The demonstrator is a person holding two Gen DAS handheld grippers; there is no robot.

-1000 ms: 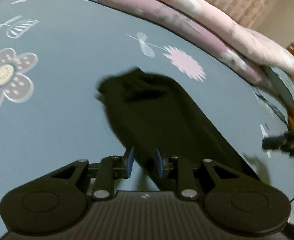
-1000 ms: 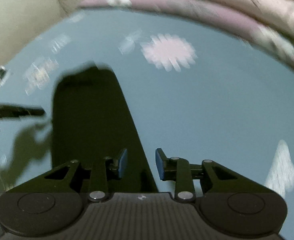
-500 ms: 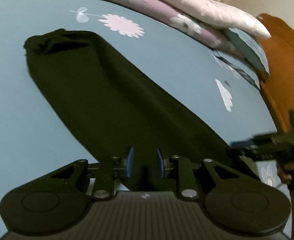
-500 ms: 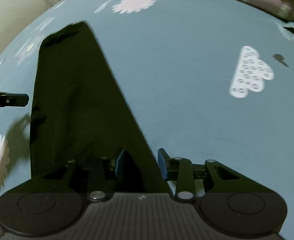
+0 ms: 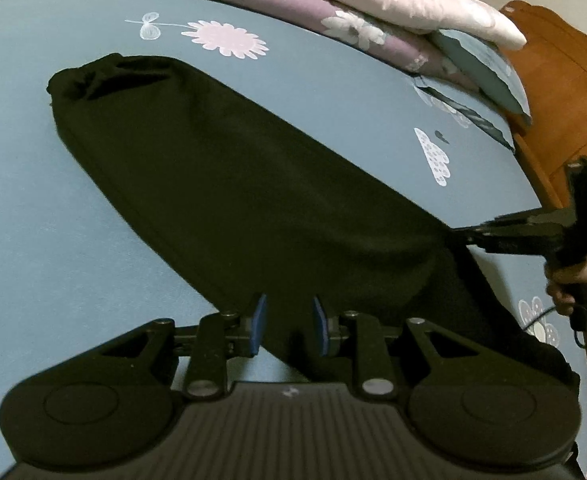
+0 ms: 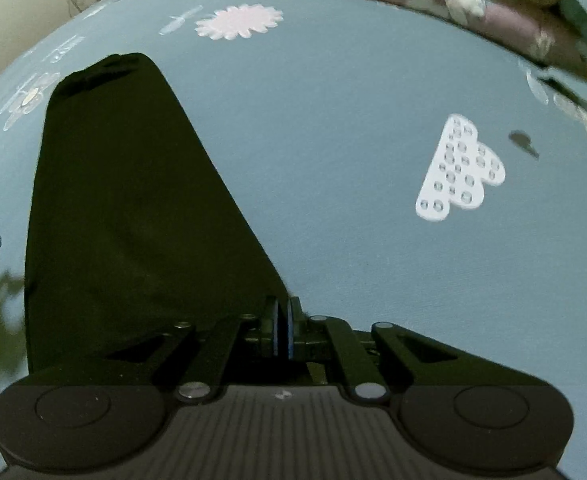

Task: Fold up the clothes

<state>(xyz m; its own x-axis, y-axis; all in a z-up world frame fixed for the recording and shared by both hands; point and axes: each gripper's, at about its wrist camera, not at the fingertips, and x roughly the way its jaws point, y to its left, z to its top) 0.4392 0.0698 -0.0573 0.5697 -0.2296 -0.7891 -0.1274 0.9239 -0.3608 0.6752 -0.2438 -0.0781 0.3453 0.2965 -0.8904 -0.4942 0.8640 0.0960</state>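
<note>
Now, with your right gripper (image 6: 282, 330) clamped on the near corner of the black garment (image 5: 229, 184) lying lengthwise on the bed (image 5: 33, 216), close your left gripper (image 5: 286, 322), jaws apart, apparently straddling the other corner, before lifting both evenly.

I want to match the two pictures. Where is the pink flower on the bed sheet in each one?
Left wrist view: the pink flower sits top centre-left, beyond the black garment.
Right wrist view: the pink flower sits top centre-left, too.
Shared landmark: the white dotted cloud print.
</note>
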